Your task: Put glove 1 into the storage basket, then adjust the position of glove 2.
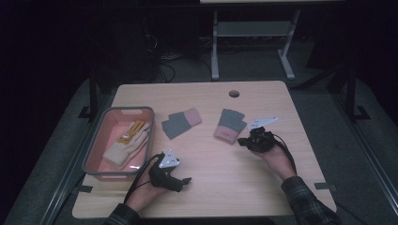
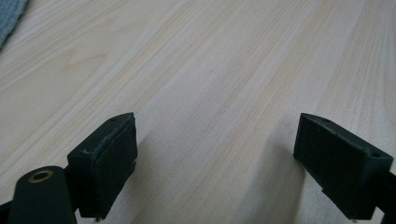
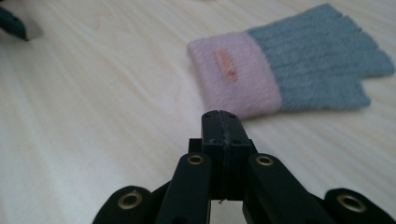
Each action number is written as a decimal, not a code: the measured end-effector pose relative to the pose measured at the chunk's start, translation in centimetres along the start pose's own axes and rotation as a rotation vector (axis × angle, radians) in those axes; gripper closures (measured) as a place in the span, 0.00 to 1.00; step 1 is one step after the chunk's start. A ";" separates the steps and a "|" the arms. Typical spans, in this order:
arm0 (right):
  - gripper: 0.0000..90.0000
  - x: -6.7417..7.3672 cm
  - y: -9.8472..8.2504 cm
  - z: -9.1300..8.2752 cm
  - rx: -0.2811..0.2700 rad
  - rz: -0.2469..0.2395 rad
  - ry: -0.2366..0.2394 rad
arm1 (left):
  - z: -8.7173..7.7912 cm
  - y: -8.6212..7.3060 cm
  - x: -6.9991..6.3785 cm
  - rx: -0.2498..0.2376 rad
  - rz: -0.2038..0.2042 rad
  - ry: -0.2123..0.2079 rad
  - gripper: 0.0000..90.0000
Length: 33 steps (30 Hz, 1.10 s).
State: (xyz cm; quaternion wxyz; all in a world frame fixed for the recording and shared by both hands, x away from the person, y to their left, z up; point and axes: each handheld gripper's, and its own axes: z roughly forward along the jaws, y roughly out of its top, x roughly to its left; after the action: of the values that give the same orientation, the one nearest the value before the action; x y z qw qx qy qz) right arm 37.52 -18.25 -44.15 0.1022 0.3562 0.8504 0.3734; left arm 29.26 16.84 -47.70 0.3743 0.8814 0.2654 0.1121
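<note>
The right claw [image 3: 222, 122] is pressed together on nothing, just short of the grey and pink glove [image 3: 289, 70] lying flat on the desk [image 1: 220, 183]. The left claw [image 2: 219, 158] is spread over bare wood.

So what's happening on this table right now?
A person holds a gripper in each hand over a wooden table. The right gripper is shut on nothing, just short of a grey-and-pink knit glove. The left gripper is open above bare wood. A cream glove lies in the pink tray.
</note>
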 end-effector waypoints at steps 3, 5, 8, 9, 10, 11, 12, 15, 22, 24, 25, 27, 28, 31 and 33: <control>1.00 -0.6 1.0 0.6 -0.020 0.001 -0.008 | 0.0 0.0 0.0 0.002 0.002 0.000 0.14; 1.00 -1.1 1.6 1.0 -0.028 0.017 -0.004 | 0.0 0.0 0.0 0.002 0.003 0.000 0.14; 1.00 -2.0 2.1 1.9 -0.037 0.039 -0.009 | 0.0 0.0 0.0 0.003 0.002 0.000 0.14; 1.00 -2.2 2.1 2.1 -0.038 0.040 -0.008 | 0.0 0.0 0.0 0.002 0.002 0.000 0.14; 1.00 -2.4 2.3 2.6 -0.037 0.046 -0.010 | 0.0 0.0 0.0 0.002 0.002 0.000 0.14; 1.00 -2.5 2.3 2.9 -0.035 0.048 -0.012 | 0.0 0.0 0.0 0.001 0.002 0.000 0.14; 1.00 -2.6 2.5 3.3 -0.032 0.050 -0.005 | 0.0 0.0 0.0 0.002 0.001 0.000 0.14; 1.00 -2.6 2.8 4.2 -0.020 0.048 -0.006 | 0.0 0.0 0.0 0.002 0.001 0.000 0.14; 1.00 -2.2 3.0 5.5 -0.001 0.026 -0.009 | -0.2 -0.1 -0.1 0.003 0.002 0.004 0.14; 1.00 -2.3 2.8 5.6 0.004 0.030 -0.005 | -0.2 -0.1 -0.1 0.002 0.001 0.004 0.14; 1.00 -2.3 2.8 5.6 0.006 0.030 -0.002 | -0.2 -0.1 -0.1 0.002 0.001 0.004 0.14; 1.00 -2.3 2.8 5.5 0.012 0.020 0.001 | -0.2 -0.1 -0.1 0.002 0.001 0.004 0.14; 1.00 -2.2 2.8 5.5 0.014 0.017 0.002 | -0.2 -0.1 -0.1 0.002 0.001 0.004 0.14; 1.00 -1.9 2.7 5.3 0.028 -0.003 0.010 | -0.2 -0.1 -0.1 0.002 0.001 0.004 0.14; 1.00 -1.7 2.8 5.2 0.040 -0.006 0.020 | -0.2 -0.1 -0.1 0.003 0.001 0.003 0.14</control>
State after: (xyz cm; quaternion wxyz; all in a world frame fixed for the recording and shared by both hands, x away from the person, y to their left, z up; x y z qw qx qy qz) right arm 42.56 -15.19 -46.01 0.0877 0.3522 0.8597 0.3594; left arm 29.04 16.97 -47.67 0.3726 0.8819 0.2657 0.1133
